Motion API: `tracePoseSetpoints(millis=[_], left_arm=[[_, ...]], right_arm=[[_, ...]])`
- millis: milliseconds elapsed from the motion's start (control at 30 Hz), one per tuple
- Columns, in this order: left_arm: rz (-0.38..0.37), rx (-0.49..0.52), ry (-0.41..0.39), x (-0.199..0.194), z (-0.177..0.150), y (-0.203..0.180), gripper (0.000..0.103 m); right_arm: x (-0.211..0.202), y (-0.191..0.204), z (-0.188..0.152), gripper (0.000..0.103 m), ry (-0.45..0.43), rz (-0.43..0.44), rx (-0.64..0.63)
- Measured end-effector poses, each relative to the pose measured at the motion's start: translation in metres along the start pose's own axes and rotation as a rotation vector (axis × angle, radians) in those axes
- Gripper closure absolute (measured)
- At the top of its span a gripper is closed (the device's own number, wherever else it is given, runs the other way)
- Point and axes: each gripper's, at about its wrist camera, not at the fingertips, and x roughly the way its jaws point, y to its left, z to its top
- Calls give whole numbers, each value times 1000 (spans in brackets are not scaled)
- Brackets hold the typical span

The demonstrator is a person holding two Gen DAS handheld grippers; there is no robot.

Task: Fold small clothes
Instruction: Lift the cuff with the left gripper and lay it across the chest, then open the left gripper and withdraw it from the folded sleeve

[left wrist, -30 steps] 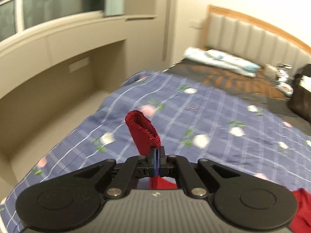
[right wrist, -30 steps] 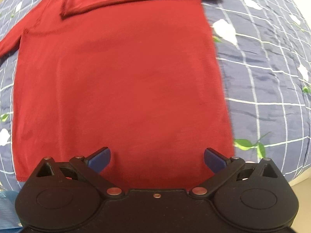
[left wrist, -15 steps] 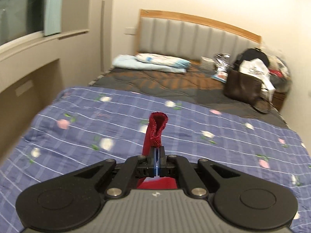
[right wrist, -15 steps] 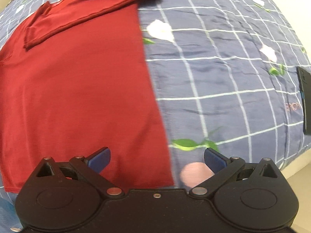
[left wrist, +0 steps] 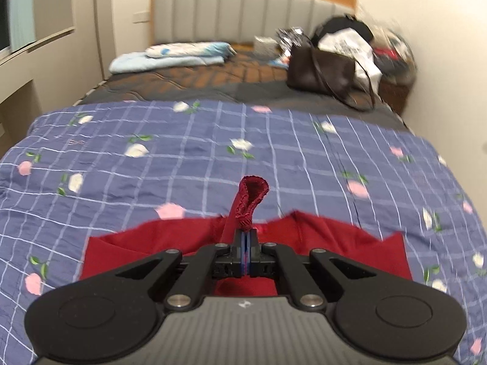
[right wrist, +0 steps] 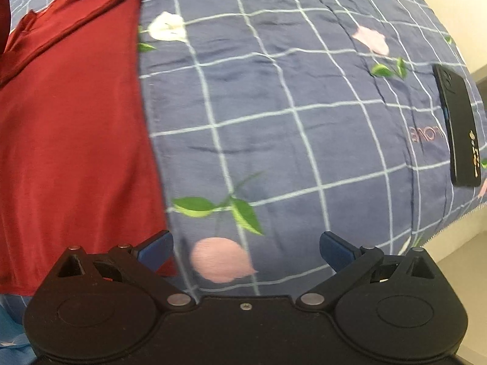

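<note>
Left gripper jaws pinch a raised fold of the red shirt. Right gripper jaws spread wide over the quilt, straddling the shirt's corner.

I am facing a grey padded, wood-framed headboard standing against cream walls, warm light glowing.

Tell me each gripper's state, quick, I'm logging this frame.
Left gripper: closed, holding the red shirt's cuff.
Right gripper: open, holding nothing, over the quilt.
</note>
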Motion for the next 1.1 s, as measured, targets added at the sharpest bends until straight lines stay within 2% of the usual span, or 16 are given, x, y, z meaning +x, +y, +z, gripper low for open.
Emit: tracePoseSetpoints(millis=[300, 633, 700, 800, 867, 1000, 1067, 1100], left_arm=[[-20, 77, 80, 16, -22, -31, 103], [-60, 55, 196, 28, -31, -32, 102], [-68, 50, 212, 29, -31, -30, 98], [-77, 43, 221, 26, -32, -29, 84], [-69, 41, 220, 23, -34, -28, 63], [-61, 20, 222, 14, -39, -20, 47], [-30, 2, 218, 8, -43, -12, 27], [-3, -6, 216, 5, -46, -8, 22]], right_arm=[[8, -12, 1, 1, 21, 15, -2], [6, -17, 3, 1, 12, 15, -8], [5, -16, 2, 1, 10, 15, -9], [4, -14, 3, 1, 7, 16, -14], [4, -14, 4, 1, 6, 18, -20], [0, -11, 7, 1, 3, 27, -44], [-1, -8, 9, 1, 2, 32, -60], [-1, -6, 10, 1, 3, 35, -66]])
